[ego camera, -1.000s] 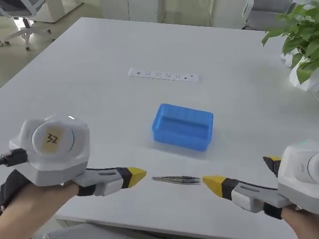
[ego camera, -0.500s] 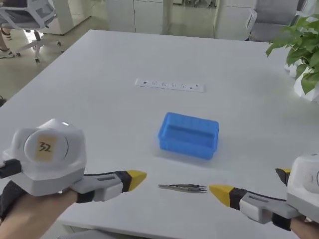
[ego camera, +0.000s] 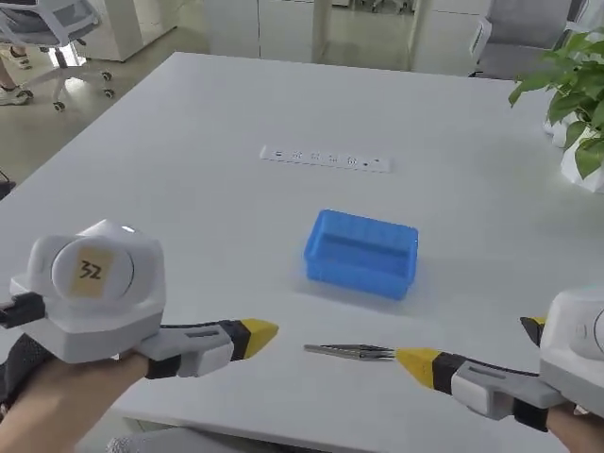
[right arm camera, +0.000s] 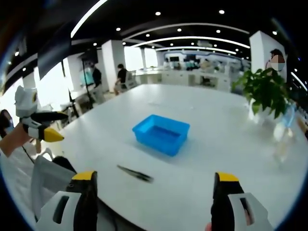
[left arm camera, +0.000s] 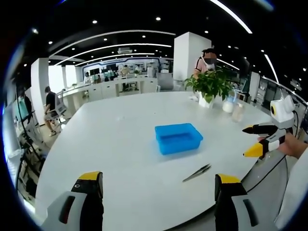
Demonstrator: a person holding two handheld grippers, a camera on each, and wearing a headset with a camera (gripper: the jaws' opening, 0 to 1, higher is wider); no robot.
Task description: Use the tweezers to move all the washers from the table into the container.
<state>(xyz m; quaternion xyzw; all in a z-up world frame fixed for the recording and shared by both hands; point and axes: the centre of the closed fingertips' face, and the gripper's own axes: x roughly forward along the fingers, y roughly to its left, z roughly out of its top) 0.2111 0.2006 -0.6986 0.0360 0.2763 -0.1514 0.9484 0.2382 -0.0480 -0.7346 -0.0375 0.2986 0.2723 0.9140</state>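
Right tool [ego camera: 470, 342] edged closer to tweezers [ego camera: 344, 350]; jaws wide apart.

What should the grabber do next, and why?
Probably lower the open right gripper onto the tweezers and close on them: they lie untouched on the table just off its yellow tip, and nothing can go into the blue container without them.
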